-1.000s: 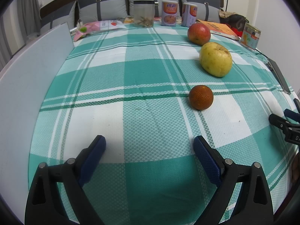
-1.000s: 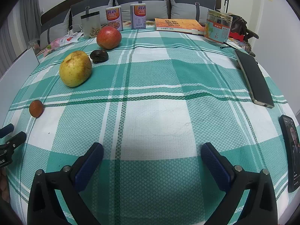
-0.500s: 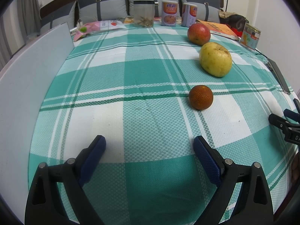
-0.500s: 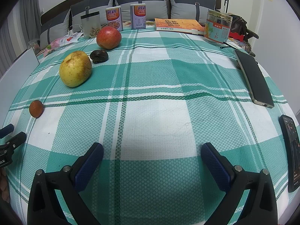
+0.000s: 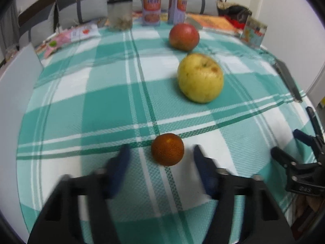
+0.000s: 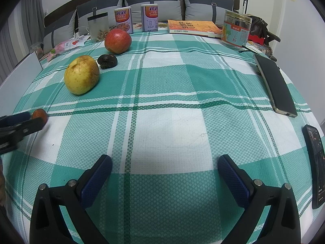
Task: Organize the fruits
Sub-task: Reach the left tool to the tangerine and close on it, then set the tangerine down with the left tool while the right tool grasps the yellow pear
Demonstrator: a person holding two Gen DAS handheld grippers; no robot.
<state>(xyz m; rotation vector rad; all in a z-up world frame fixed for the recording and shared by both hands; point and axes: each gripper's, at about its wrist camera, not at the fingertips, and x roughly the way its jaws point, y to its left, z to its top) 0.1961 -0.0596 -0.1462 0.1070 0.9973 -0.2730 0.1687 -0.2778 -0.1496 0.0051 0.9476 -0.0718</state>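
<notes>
A small orange-brown fruit (image 5: 167, 149) lies on the green checked tablecloth (image 5: 101, 105), between the fingertips of my left gripper (image 5: 160, 148). The jaws are closing, and a gap still shows on each side of the fruit. In the right wrist view the same fruit (image 6: 39, 113) peeks out behind the left gripper (image 6: 18, 122). Farther back sit a yellow apple (image 5: 200, 77), a red apple (image 5: 183, 36) and a small dark fruit (image 6: 107, 61). My right gripper (image 6: 164, 174) stands open over bare cloth, holding nothing.
Two tins (image 6: 123, 19), a clear jar (image 6: 98, 27), an orange book (image 6: 193, 27) and a labelled canister (image 6: 235, 31) line the far edge. Two phones (image 6: 275, 84) (image 6: 314, 166) lie at the right. A white board (image 5: 14, 93) borders the left side.
My left gripper has moved forward to the small orange fruit, which now sits between its fingertips, and its jaws have narrowed. The right gripper has not moved.
</notes>
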